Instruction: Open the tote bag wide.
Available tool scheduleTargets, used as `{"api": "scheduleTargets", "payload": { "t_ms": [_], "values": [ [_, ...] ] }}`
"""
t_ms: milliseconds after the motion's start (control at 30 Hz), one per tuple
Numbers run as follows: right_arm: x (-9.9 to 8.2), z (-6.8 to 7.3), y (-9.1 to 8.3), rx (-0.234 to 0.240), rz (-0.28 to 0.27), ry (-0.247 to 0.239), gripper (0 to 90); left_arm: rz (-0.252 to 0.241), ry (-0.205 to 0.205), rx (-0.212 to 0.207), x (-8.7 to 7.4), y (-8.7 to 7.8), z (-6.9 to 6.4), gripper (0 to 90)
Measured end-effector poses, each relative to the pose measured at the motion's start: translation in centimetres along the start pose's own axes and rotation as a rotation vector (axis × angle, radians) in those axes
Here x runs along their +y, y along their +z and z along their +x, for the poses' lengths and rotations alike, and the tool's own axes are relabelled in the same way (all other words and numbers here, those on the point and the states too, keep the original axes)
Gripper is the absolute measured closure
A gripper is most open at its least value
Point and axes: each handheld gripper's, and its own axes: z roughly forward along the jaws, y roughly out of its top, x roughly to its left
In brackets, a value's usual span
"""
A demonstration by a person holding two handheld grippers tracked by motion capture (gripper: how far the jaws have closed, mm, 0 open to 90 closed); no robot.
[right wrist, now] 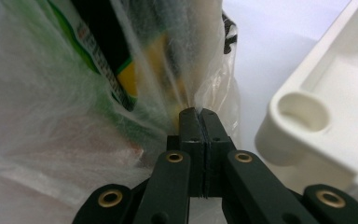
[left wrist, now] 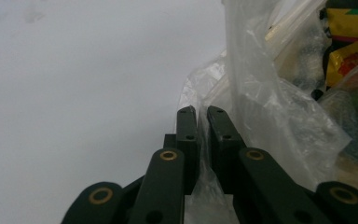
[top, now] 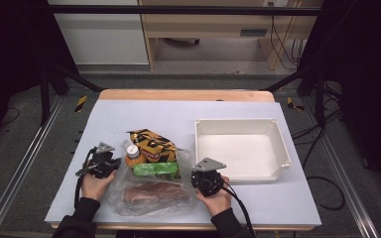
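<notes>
A clear plastic bag (top: 129, 201) lies on the table between my two grippers. Inside it are an orange-capped bottle (top: 132, 154), a yellow and black snack packet (top: 151, 143), a green packet (top: 156, 170) and a reddish-brown pack (top: 154, 192). My left gripper (top: 111, 159) sits at the bag's left edge. In the left gripper view its jaws (left wrist: 203, 114) stand a narrow gap apart, with a strip of the bag's film (left wrist: 261, 107) running loosely between them. My right gripper (top: 197, 172) is at the bag's right edge, shut (right wrist: 199, 114) on a pinch of the film (right wrist: 209, 88).
A white plastic tray (top: 278, 144) stands just right of the bag, its near corner (right wrist: 303, 121) close beside my right gripper. The pale table top (top: 129, 114) stretches away behind the bag. Metal frame rails run along both sides of the table.
</notes>
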Motion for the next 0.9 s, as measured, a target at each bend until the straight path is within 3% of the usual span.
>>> {"api": "scheduleTargets", "payload": {
  "t_ms": [67,167,267,400,633,767,900],
  "values": [
    [-0.2,0.1,0.2,-0.005,0.007,-0.008,89.4,-0.013,-0.014,0.006,-0.1,-0.1,0.2,79.6],
    [-0.2,0.1,0.3,-0.012,0.013,-0.006,86.5,-0.041,-0.046,0.020,-0.1,-0.7,0.5,66.7],
    [0.0,0.0,-0.4,-0.004,-0.016,0.013,81.0,-0.120,-0.086,0.016,-0.1,-2.3,1.0,56.4],
    [0.7,0.1,-2.4,0.003,-0.084,0.004,73.5,-0.217,-0.125,0.014,-0.1,-5.3,1.5,46.3],
    [1.7,-0.9,-6.9,0.000,-0.228,0.013,63.6,-0.357,-0.138,-0.010,0.0,-9.9,1.3,37.7],
    [2.5,-1.2,-9.2,0.021,-0.293,0.023,59.9,-0.397,-0.110,-0.027,-0.1,-11.6,0.2,37.8],
    [3.0,-0.5,-10.4,0.055,-0.315,0.007,55.1,-0.422,-0.071,-0.029,-0.4,-12.7,-0.9,38.9]
  ]
}}
